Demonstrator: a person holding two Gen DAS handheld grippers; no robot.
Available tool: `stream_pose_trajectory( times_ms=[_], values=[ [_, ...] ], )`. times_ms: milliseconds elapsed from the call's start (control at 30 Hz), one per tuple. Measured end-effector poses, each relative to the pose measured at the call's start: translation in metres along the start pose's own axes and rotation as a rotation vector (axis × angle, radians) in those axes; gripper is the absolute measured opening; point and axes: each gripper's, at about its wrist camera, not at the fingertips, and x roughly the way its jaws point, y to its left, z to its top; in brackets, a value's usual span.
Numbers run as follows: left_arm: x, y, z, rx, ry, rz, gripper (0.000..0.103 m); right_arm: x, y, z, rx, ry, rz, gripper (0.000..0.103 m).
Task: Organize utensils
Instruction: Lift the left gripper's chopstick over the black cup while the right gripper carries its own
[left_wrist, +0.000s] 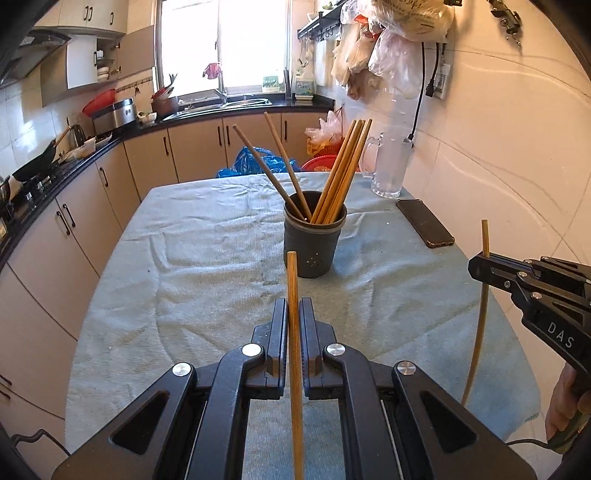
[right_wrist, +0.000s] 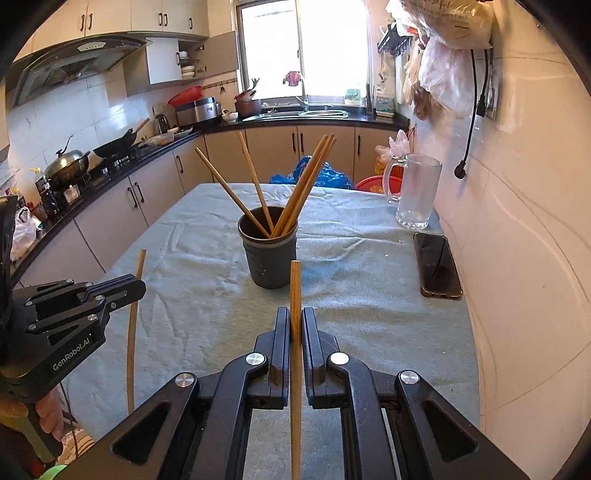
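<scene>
The left gripper (left_wrist: 293, 314) is clamping a wooden chopstick (left_wrist: 293, 332) upright between its nearly closed jaws, and the right gripper (right_wrist: 295, 325) is pinching a second chopstick (right_wrist: 295, 332) the same way, each stick's top end rising just above the fingertips. Ahead of both grippers, the dark utensil cup (left_wrist: 314, 236) is standing on the towel-covered counter (left_wrist: 184, 277), slightly right of the left gripper's line and slightly left of the right gripper's. Several chopsticks are already leaning inside it, fanned to both sides.

The step in hand is probably dropping these two sticks into the cup. To do that well, each gripper should be lifting until the stick's lower end clears the rim, then travelling forward over the open gap between the leaning bundles. Going one at a time is likely safer, since the two grippers would be crowding over a narrow mouth. Beyond the right gripper, to its right, a phone (right_wrist: 437, 264) and a glass mug (right_wrist: 415, 192) are sitting well clear.
</scene>
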Motion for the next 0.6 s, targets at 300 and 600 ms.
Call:
stream_pose_trajectory(
  times_ms=[300,600],
  values=[
    [-0.017,-0.006,-0.001,0.006,-0.027,-0.022,0.006,-0.012,0.000,0.000,0.007,-0.030,0.004,0.007],
    [-0.034,-0.006,0.001,-0.005,-0.059,-0.048,0.006,-0.019,0.000,0.000,0.007,-0.056,0.008,0.007]
  ],
)
